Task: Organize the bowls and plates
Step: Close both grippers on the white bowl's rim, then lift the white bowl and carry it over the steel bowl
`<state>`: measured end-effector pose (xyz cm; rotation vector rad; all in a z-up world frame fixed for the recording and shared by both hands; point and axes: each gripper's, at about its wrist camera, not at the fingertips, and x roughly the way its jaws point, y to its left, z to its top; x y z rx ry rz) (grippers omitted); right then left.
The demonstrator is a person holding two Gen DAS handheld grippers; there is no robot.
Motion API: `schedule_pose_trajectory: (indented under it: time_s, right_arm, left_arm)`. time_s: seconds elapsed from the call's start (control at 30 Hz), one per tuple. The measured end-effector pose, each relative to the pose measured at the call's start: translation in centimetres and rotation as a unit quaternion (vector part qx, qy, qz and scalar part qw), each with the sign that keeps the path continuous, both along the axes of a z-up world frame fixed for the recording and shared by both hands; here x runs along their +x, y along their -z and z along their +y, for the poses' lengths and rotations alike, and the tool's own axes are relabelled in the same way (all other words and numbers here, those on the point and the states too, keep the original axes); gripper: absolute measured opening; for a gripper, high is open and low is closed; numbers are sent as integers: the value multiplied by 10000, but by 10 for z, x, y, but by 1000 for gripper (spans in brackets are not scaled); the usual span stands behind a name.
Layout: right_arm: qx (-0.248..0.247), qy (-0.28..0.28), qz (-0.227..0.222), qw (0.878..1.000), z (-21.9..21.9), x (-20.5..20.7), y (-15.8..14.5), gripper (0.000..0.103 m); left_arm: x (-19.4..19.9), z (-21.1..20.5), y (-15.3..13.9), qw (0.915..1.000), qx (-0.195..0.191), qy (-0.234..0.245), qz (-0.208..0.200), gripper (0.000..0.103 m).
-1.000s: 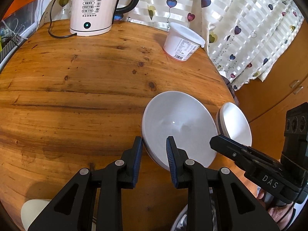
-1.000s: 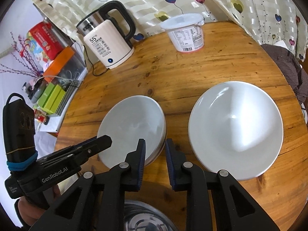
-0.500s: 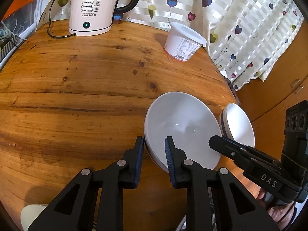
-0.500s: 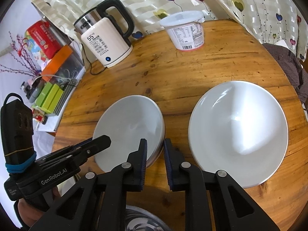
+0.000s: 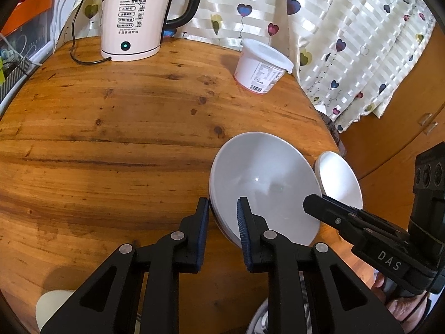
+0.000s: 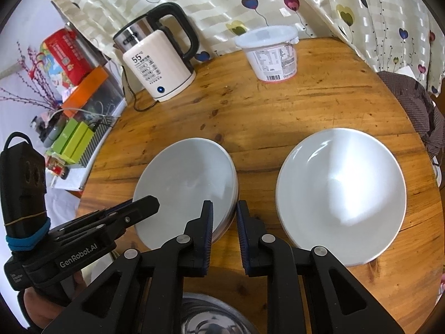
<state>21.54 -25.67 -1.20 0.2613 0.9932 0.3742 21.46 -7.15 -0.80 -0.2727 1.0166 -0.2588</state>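
Note:
A stack of white bowls [image 5: 267, 183] sits on the round wooden table [image 5: 111, 139]. My left gripper [image 5: 222, 204] is shut on its left rim, one pad outside and one inside. In the right wrist view the same stack [image 6: 183, 183] has my right gripper [image 6: 225, 206] shut on its right rim. A second, larger white bowl [image 6: 342, 192] stands alone to the right of the stack, apart from it. It also shows past the stack in the left wrist view, as a white bowl [image 5: 339, 178]. Each gripper appears in the other's view: the right gripper [image 5: 313, 203] and the left gripper [image 6: 147, 203].
A cream electric kettle [image 6: 158, 66] with its cord stands at the table's back left, and a lidded white tub [image 6: 272, 55] at the back. A metal bowl [image 6: 211, 317] lies under my grippers at the near edge. Boxes crowd a shelf [image 6: 75, 139] on the left; a curtain hangs behind.
Both pairs of jaws have narrowed slightly around the stack's rim, the left one more. The hands and the bowls have barely shifted.

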Motion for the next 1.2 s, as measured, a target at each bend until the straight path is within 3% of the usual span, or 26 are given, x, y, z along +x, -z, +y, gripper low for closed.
schedule_pose_trajectory:
  time_s: [1.2]
  right_arm:
    - [-65, 170, -436, 9989, -10, -86, -50, 17]
  left_arm:
    - [-75, -14, -43, 9989, 72, 256, -382, 22]
